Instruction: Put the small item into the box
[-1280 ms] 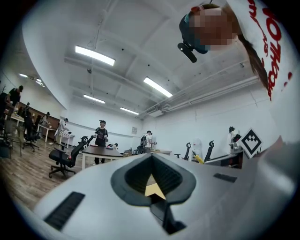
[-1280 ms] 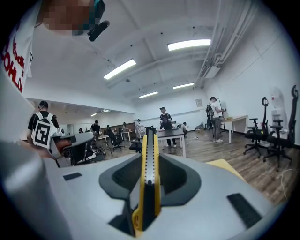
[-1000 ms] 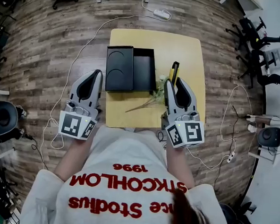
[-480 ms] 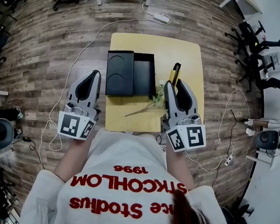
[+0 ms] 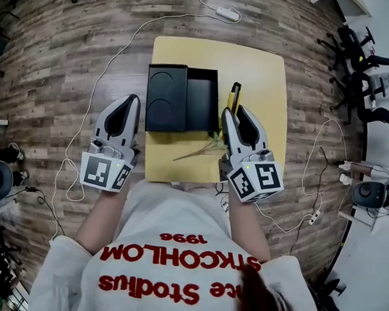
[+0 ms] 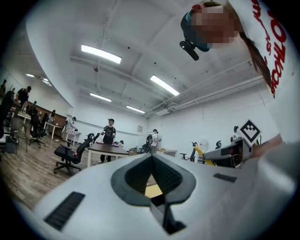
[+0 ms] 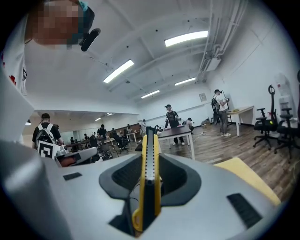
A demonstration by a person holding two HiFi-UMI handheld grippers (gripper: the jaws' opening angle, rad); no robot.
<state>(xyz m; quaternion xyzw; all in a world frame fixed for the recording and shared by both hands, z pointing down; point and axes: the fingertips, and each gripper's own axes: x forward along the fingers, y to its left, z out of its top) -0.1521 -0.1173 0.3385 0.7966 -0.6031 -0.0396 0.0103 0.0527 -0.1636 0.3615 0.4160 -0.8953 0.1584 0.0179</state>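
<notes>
The right tongs (image 5: pixel 232 112) are partly closed on a yellow-and-black utility knife (image 5: pixel 234 93). In the right gripper view the dark pads (image 7: pixel 176 180) press the handle from both sides, and the knife stands on edge between them with its length running forward past the tips. The knife's front end lies over the table (image 5: pixel 258 76), just to the right of the black box (image 5: pixel 201 96). The box lies open ahead and to the left of the right tongs, with its deep compartment on the near side toward the knife. A second half with a round recess (image 5: pixel 166 97) lies beside that compartment on the left. A thin dried stem (image 5: pixel 196 149) lies on the table just left of the right tongs, between them and the table's near edge. The left tongs (image 5: pixel 129 101) have their jaws closed tip to tip with nothing between them; the left gripper view shows only a small patch of yellow table through the gap below the tips. They hang over the wooden floor (image 5: pixel 74 78), just off the table's left edge and level with the box's near end. Each of the tongs carries its marker cube (image 5: pixel 255 180) at the rear, toward the person. A white cable (image 5: pixel 115 58) runs across the floor to the left of the left tongs. It leads to a power strip (image 5: pixel 226 14) beyond the table's far edge.
</notes>
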